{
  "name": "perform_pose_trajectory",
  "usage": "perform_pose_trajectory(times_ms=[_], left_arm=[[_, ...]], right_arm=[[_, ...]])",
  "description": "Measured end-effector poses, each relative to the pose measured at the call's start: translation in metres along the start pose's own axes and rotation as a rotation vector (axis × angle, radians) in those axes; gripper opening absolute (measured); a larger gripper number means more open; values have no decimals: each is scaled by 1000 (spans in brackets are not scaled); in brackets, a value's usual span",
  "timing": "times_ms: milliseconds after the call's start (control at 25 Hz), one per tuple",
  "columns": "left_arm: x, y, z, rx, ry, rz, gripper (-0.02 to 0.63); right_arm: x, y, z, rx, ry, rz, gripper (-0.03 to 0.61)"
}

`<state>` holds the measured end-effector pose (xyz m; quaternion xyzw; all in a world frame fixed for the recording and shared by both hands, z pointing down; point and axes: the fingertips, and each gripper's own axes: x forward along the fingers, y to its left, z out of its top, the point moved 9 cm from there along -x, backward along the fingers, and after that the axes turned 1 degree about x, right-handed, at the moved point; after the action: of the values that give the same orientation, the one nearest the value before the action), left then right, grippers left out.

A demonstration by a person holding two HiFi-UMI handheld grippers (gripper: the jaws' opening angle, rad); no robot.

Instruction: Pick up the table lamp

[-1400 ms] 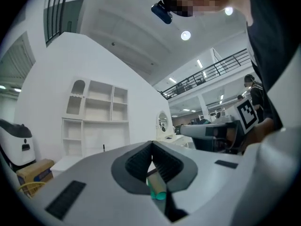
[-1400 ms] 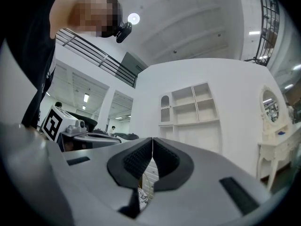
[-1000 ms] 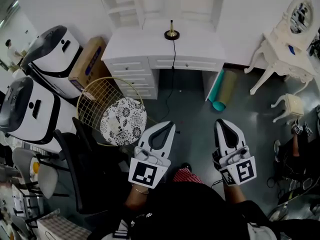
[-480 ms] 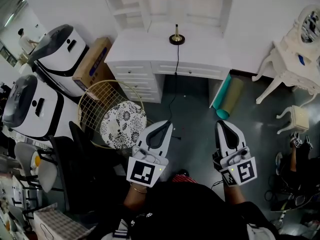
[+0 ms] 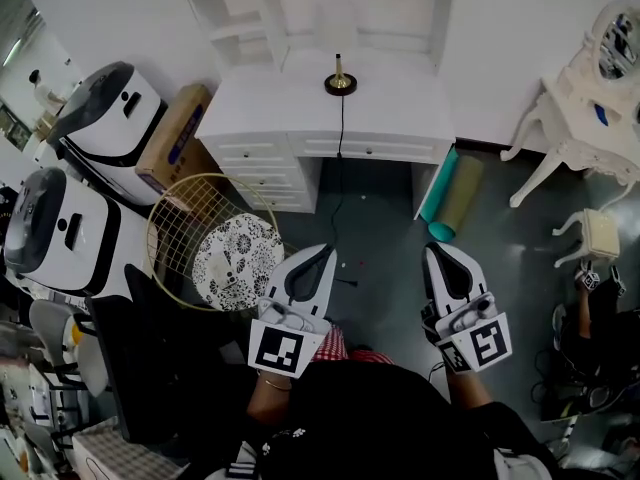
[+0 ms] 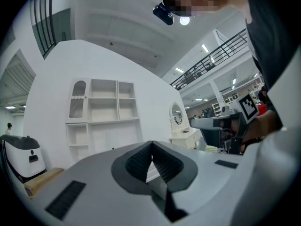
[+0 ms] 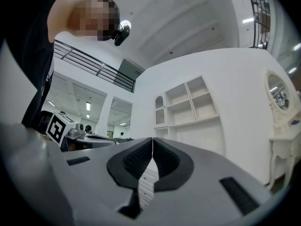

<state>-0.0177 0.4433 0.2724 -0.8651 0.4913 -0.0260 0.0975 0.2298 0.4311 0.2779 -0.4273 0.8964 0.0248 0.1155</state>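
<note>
The table lamp (image 5: 340, 79) shows as a thin brass stem on a round dark base, standing at the back middle of the white desk (image 5: 400, 108); its black cord (image 5: 337, 178) hangs down the desk front to the floor. My left gripper (image 5: 327, 250) and right gripper (image 5: 434, 249) are held side by side over the dark floor, well short of the desk, both pointing toward it. Both are shut with nothing between the jaws. In the left gripper view (image 6: 151, 144) and the right gripper view (image 7: 153, 140) the jaw tips meet, with white shelving far ahead.
A gold wire basket (image 5: 190, 223) with a patterned round cushion (image 5: 236, 261) stands left of my left gripper. White bins (image 5: 105, 118) and a cardboard box (image 5: 172, 138) line the left. A rolled teal mat (image 5: 448, 193) leans by the desk. White vanity (image 5: 585, 118) and stool (image 5: 598, 236) stand at the right.
Both grippers, still shut, have moved forward together toward the desk. The view has shifted, so the desk and lamp sit slightly differently in the frame.
</note>
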Motion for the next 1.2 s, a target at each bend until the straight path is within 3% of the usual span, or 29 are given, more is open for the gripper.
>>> perform_pose_trajectory(times_ms=[280,1200], left_arm=[[37,26,-7,-11,-21,-28,9],[136,122,-27,-28,-63,-102,9]], right_arm=[[28,-14,-5,24,-2,1,17],[132,-54,-25,-59,30,-56,17]])
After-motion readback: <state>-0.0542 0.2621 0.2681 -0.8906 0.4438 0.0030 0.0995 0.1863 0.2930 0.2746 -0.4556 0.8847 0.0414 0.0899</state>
